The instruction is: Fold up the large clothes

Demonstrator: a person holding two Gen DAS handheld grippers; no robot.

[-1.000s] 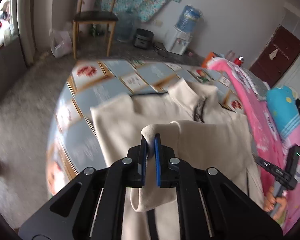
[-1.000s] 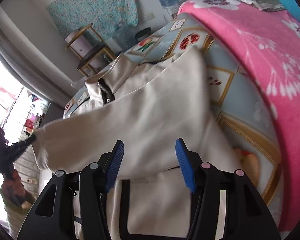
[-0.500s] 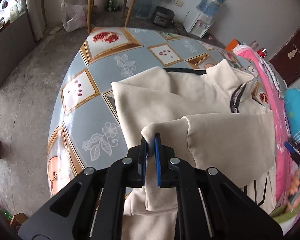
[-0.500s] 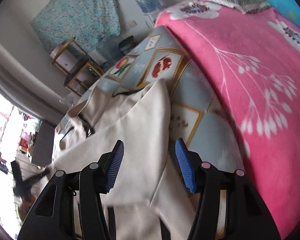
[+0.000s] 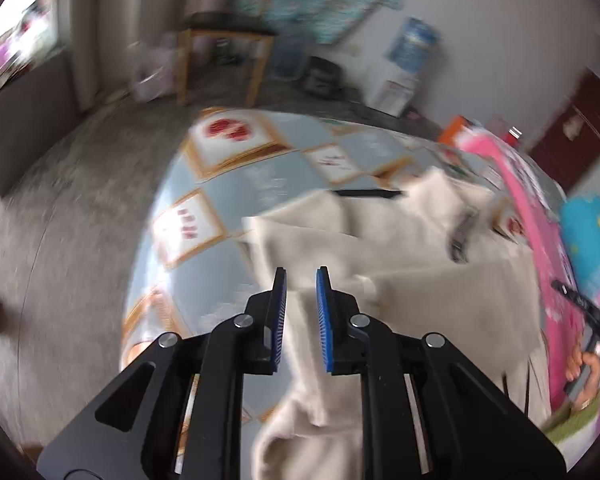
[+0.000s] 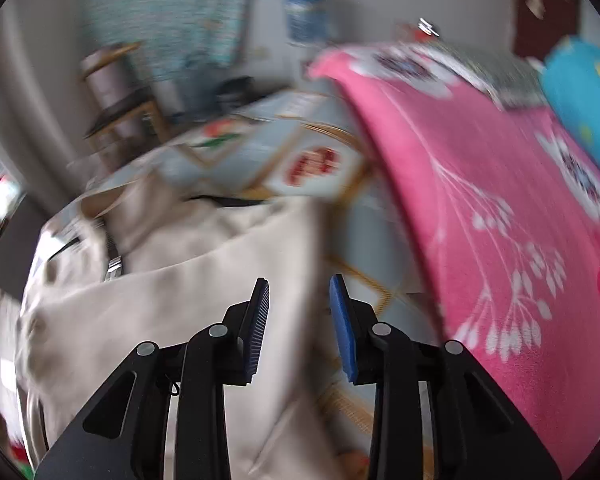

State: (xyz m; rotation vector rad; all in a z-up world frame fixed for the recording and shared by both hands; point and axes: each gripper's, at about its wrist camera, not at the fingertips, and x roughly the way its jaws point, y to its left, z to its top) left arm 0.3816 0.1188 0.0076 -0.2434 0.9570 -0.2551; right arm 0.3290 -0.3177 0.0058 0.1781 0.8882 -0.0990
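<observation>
A cream zip-neck sweatshirt lies on a bed covered with a blue patterned sheet. One sleeve is folded across its chest. My left gripper is open, its jaws a little apart, just above the sleeve cuff, which lies loose below it. My right gripper is open and empty above the right edge of the sweatshirt. The right gripper also shows in the left wrist view, held in a hand at the far right. Both views are blurred.
A pink flowered blanket covers the bed's right side, with a blue pillow on it. A wooden chair, a water dispenser and a dark door stand beyond the bed. Grey floor lies to the left.
My left gripper has opened and let go of the sleeve cuff, which now lies below the jaws. My right gripper's jaws have narrowed but stay open, and it has swung toward the sweatshirt's right edge.
</observation>
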